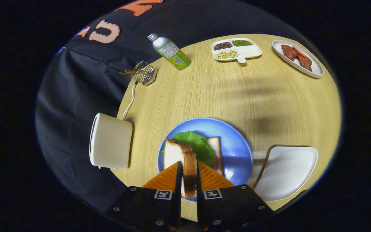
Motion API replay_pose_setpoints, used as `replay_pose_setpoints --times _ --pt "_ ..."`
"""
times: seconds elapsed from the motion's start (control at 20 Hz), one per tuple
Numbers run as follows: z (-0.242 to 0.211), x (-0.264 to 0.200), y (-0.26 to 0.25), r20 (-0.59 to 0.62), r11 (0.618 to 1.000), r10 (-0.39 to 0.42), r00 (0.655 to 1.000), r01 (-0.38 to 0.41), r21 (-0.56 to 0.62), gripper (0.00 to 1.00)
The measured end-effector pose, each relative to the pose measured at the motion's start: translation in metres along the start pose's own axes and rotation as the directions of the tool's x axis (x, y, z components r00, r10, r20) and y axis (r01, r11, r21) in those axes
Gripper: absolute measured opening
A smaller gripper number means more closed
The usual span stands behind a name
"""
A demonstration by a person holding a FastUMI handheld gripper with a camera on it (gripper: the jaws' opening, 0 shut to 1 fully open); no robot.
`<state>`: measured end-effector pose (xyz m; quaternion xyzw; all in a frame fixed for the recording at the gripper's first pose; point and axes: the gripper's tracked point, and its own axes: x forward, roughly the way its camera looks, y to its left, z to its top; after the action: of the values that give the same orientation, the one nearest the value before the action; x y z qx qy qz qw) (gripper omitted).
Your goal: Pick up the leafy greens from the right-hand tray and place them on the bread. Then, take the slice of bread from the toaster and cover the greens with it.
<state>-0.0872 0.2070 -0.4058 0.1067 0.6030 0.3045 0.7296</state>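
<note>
Tongs (189, 175) clamp a bread slice (182, 161) on edge, both fingers pressing its faces, low in the frame's centre. Greens (195, 146) lie just beyond the fingers, on the bottom bread (217, 149) in the blue plate (237, 145). Judgement: slice needs tipping flat, forward and slightly right, onto the greens. Toaster (110, 141) sits left on the desk (224, 93).

The fisheye camera rode on the hand-held gripper (188, 174) and looked forward and steeply down along its two fingers, which closed on a slice of bread (185, 161). It hung close above the blue plate (233, 141) on the round worktop (237, 93). Beyond the plate, the far rim lay well away, backed by the booth's black cloth wall (76, 90).
</note>
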Motion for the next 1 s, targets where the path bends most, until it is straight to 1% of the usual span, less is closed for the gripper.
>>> replay_pose_setpoints --times 0.05,0.1,0.15,0.2,0.25,0.4,0.55,0.6,0.65,0.8,0.85,0.9,1.0 --pt "-0.001 0.0 -0.005 0.004 1.0 -0.026 1.0 0.026 -0.016 0.32" --pt "-0.002 -0.001 -0.013 0.009 0.997 -0.065 0.998 0.066 -0.037 0.36" --pt "-0.002 -0.003 -0.02 0.017 0.993 -0.101 0.995 0.102 -0.06 0.46" --pt "0.0 -0.006 -0.022 0.035 0.99 -0.114 0.993 0.117 -0.077 0.5" --pt "0.002 -0.011 -0.021 0.052 0.989 -0.115 0.992 0.119 -0.084 0.6" --pt "0.019 -0.037 -0.014 0.134 0.984 -0.117 0.984 0.133 -0.12 0.62" --pt "0.046 -0.075 -0.001 0.254 0.975 -0.101 0.962 0.146 -0.167 0.65" --pt "0.055 -0.091 0.006 0.299 0.971 -0.091 0.95 0.151 -0.183 0.67" --pt "0.064 -0.106 0.013 0.343 0.969 -0.078 0.936 0.153 -0.197 0.71" --pt "0.083 -0.154 0.035 0.442 0.959 -0.047 0.896 0.165 -0.232 0.78" --pt "0.091 -0.17 0.041 0.479 0.954 -0.043 0.877 0.178 -0.24 0.81" --pt "0.099 -0.186 0.047 0.514 0.95 -0.038 0.857 0.19 -0.248 0.81" --pt "0.112 -0.214 0.063 0.568 0.949 -0.005 0.823 0.183 -0.257 0.85"
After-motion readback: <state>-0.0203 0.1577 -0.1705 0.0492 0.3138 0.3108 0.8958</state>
